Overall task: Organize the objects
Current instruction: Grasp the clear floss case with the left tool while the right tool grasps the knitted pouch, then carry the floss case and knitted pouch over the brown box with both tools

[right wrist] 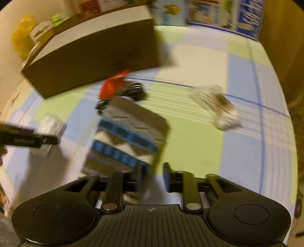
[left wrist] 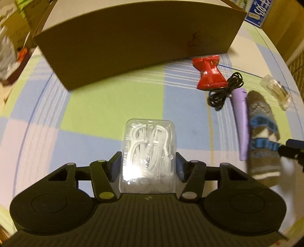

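Table (left wrist: 98,106): covered in a checked cloth of pale green, light blue, white and pink squares, crossed by thin dark blue and white lines.

Far right, past the table edge: blue-and-white printed cartons (right wrist: 247,17), lettering too blurred to read, beside a plain brown cardboard panel (right wrist: 281,47).

Far left: pale wall (right wrist: 11,24), a yellow bag (right wrist: 22,36) and small green-and-white packets (right wrist: 43,30), blurred.

Right edge, left-wrist view: a mesh-patterned surface (left wrist: 296,64), kind unclear.

Light: warm, dim, yellowish indoor light throughout.
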The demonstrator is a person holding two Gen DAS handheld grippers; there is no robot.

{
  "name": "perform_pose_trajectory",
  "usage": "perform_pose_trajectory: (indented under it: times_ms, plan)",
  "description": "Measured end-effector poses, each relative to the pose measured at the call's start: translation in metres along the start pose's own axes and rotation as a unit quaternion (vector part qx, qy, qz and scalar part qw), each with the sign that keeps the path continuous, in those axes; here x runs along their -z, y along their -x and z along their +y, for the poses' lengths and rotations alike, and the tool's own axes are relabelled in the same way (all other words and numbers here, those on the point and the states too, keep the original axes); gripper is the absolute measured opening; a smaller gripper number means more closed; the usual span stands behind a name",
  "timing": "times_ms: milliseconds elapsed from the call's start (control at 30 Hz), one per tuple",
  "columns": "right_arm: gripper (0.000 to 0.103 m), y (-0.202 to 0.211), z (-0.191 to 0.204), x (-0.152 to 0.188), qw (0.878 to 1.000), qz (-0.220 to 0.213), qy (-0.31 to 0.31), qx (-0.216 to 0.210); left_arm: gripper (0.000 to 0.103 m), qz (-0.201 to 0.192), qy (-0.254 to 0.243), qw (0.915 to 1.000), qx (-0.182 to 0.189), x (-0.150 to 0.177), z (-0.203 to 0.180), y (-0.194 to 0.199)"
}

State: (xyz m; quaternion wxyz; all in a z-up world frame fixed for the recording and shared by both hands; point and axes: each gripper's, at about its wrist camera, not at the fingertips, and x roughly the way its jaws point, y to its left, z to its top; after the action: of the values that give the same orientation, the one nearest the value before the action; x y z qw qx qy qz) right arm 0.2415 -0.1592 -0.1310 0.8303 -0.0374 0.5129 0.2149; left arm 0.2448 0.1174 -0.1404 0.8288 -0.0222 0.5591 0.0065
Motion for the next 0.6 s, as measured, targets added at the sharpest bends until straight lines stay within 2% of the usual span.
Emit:
perform_pose_trajectory:
  times_ms: [33, 100, 200, 267, 333, 433, 467, 533, 567, 600]
  plan:
    - [0.074, 0.003, -0.002, -0.001, 1.000, -0.009, -0.009, -0.002, 0.053, 0.002, 0.008, 1.0000, 0.000, 0.002, -0.002, 0.000]
    - [0.079, 0.008, 0.001, -0.003, 0.999, -0.021, -0.020, -0.017, 0.052, 0.005, 0.017, 0.9998, -0.001, 0.005, -0.004, 0.000]
    - [0.091, 0.001, 0.016, -0.011, 0.998, -0.015, -0.033, -0.045, 0.053, 0.003, 0.020, 0.9998, -0.007, 0.004, -0.007, -0.001]
    - [0.092, -0.007, 0.028, -0.013, 0.998, -0.016, -0.023, -0.052, 0.054, 0.001, 0.017, 0.9998, -0.010, 0.005, -0.008, -0.001]
    - [0.092, -0.017, 0.036, -0.014, 0.999, -0.018, -0.019, -0.041, 0.054, -0.003, 0.013, 0.9998, -0.016, 0.004, -0.010, -0.002]
    - [0.092, -0.026, 0.030, -0.016, 0.999, -0.030, -0.031, -0.032, 0.053, -0.012, 0.010, 0.9996, -0.022, 0.005, -0.013, -0.003]
    - [0.088, -0.028, 0.027, -0.015, 0.998, -0.028, -0.035, -0.033, 0.054, -0.015, 0.010, 0.9996, -0.023, 0.005, -0.013, -0.004]
    - [0.059, -0.031, 0.019, -0.014, 0.998, -0.024, -0.038, -0.052, 0.053, -0.021, 0.007, 0.9995, -0.021, 0.006, -0.014, -0.003]
    - [0.055, -0.029, 0.017, -0.012, 0.997, -0.028, -0.037, -0.060, 0.053, -0.024, 0.009, 0.9994, -0.022, 0.008, -0.013, -0.003]
    - [0.040, -0.027, 0.015, -0.011, 0.997, -0.033, -0.029, -0.067, 0.053, -0.025, 0.011, 0.9994, -0.022, 0.009, -0.013, -0.002]
